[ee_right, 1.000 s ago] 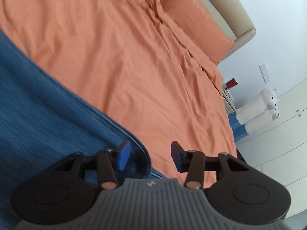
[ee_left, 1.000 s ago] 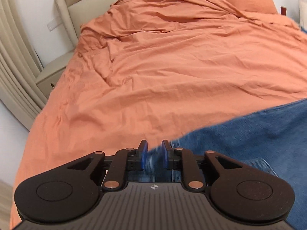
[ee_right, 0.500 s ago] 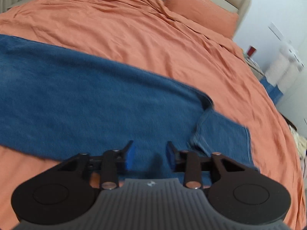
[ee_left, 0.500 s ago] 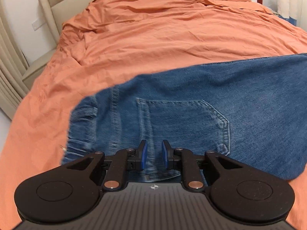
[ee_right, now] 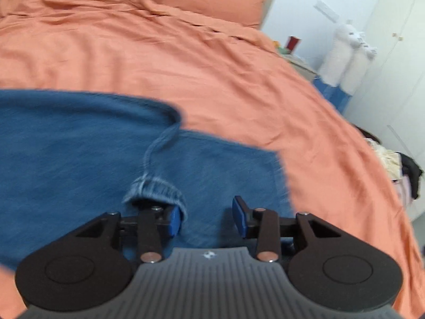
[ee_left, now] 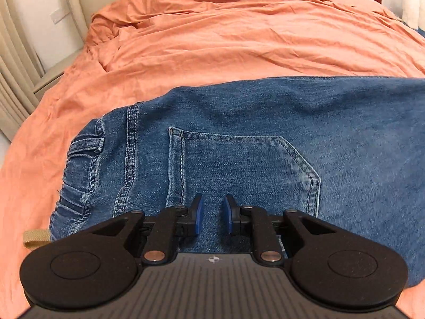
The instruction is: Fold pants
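The blue denim pants (ee_left: 252,143) are spread on the orange bedsheet (ee_left: 212,40); the left gripper (ee_left: 212,216) stands parted, gripping nothing; the right gripper (ee_right: 205,219), jaws just opened and empty, could snag the curled hem (ee_right: 156,186) and spoil the fold.

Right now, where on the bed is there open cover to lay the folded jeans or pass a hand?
Free: the orange duvet between the jeans and the pillow; also a strip beyond the hem end toward the bed's edge. Crowded: the near side, where the denim lies under both the left gripper and the right gripper.
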`<state>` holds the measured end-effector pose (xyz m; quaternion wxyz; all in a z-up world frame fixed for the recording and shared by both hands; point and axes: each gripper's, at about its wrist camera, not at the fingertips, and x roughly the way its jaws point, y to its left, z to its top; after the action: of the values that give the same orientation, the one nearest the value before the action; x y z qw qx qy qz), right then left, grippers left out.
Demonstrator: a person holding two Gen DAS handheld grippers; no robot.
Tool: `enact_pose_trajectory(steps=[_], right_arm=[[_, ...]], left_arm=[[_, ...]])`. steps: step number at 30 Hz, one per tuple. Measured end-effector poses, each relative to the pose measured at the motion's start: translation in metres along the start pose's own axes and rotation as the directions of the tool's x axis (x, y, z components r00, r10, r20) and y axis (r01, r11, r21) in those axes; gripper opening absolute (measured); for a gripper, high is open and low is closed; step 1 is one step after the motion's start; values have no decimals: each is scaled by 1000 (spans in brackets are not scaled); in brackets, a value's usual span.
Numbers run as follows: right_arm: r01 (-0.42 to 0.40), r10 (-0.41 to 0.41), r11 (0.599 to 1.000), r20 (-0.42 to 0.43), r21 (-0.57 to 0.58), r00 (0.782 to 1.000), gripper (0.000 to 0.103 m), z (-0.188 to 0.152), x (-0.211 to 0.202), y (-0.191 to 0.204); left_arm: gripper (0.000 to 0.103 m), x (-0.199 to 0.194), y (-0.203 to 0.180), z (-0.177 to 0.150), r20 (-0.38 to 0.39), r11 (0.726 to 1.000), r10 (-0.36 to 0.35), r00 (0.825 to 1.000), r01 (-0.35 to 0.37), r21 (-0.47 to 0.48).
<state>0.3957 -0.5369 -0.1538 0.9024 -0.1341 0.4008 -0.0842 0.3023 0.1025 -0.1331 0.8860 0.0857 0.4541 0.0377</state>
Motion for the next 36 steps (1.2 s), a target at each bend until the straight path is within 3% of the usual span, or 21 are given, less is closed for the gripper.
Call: enact_pose_trajectory(steps=[6, 9, 12, 17, 23, 31, 36], right_arm=[[73, -73, 993, -4, 94, 997, 32, 26, 28, -57], [142, -140, 987, -21, 77, 990, 32, 33, 30, -79], [154, -152, 983, -29, 102, 988, 32, 30, 22, -102], [59, -51, 970, -39, 234, 998, 31, 0, -4, -130], [-87, 127, 874, -52, 477, 991, 26, -59, -10, -136], [-116, 143, 889, -27, 443, 989, 26, -65, -8, -109], [-133, 148, 909, -7, 396, 989, 26, -62, -15, -99]], left_arm=[[22, -2, -4, 6, 9, 1000, 22, 1000, -22, -9], [22, -9, -5, 9, 17, 999, 8, 1000, -8, -33], [22, -20, -12, 10, 33, 1000, -21, 999, 22, -21], [22, -40, -33, 6, 48, 997, -74, 996, 73, 12], [22, -62, -60, -10, 16, 987, -143, 990, 142, 80], [24, -90, -91, -51, -130, 963, -184, 974, 206, 174], [50, -81, -126, -72, -167, 944, -239, 957, 269, 190]])
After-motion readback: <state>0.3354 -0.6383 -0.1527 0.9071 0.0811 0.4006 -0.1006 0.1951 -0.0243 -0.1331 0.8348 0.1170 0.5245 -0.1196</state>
